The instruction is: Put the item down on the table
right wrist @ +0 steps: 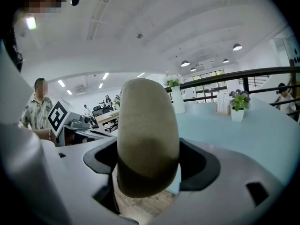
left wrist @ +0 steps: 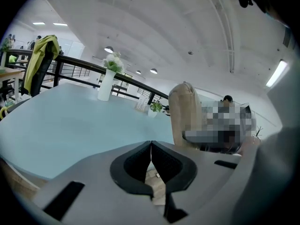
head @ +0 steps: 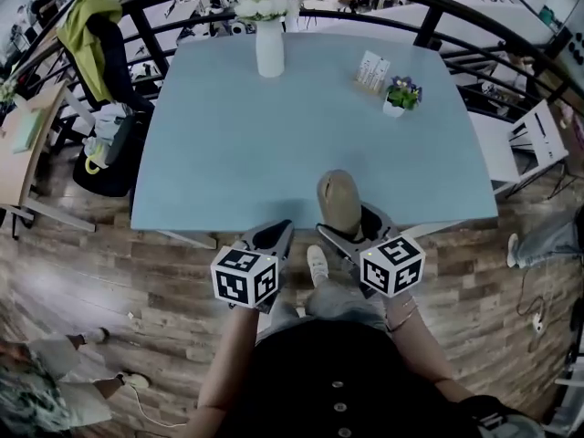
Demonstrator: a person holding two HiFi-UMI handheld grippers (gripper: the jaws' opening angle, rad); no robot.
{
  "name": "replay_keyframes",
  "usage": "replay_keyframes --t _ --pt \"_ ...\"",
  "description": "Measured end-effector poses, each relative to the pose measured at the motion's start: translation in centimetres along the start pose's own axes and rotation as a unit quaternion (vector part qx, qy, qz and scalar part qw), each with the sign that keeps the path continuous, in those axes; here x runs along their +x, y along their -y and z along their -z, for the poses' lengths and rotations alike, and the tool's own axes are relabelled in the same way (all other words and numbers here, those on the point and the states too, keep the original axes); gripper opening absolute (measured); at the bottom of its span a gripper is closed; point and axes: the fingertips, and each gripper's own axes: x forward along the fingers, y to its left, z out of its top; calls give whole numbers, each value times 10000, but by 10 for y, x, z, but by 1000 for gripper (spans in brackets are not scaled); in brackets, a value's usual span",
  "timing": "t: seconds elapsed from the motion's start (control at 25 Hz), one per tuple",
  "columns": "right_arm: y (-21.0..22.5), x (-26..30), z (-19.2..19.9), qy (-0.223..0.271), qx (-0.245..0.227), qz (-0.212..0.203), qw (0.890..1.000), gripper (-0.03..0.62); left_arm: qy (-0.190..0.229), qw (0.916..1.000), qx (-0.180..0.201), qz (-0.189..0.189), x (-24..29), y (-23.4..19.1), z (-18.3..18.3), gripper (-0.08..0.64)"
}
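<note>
Jaws of right gripper [right wrist: 149, 165] around tan item [right wrist: 147, 125] (upright)

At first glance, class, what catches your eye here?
A tan oblong item stands upright, clamped in the right hand-held gripper at the near edge of the pale blue table. The left hand-held gripper beside it is shut and empty. A white vase of flowers stands at the table's far edge.

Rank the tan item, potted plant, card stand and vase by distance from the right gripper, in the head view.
1. Tan item, in the right gripper's jaws.
2. Potted plant, far right.
3. Card stand, just behind it.
4. Vase, far edge, left.
</note>
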Motion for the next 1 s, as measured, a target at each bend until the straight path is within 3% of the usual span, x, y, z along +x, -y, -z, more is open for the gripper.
replay_keyframes --t 0.52,0.76,1.0 --pt "70 81 -73 -15 -318 -639 9975 383 424 9980 -61 -469 63 -47 -92 18" --pt "89 102 -88 -67 -395 -927 9949 383 250 9966 -112 -775 86 -63 -101 18" --pt "111 115 -79 -270 -342 -1087 9931 383 191 9945 -342 -969 106 -73 -98 17"
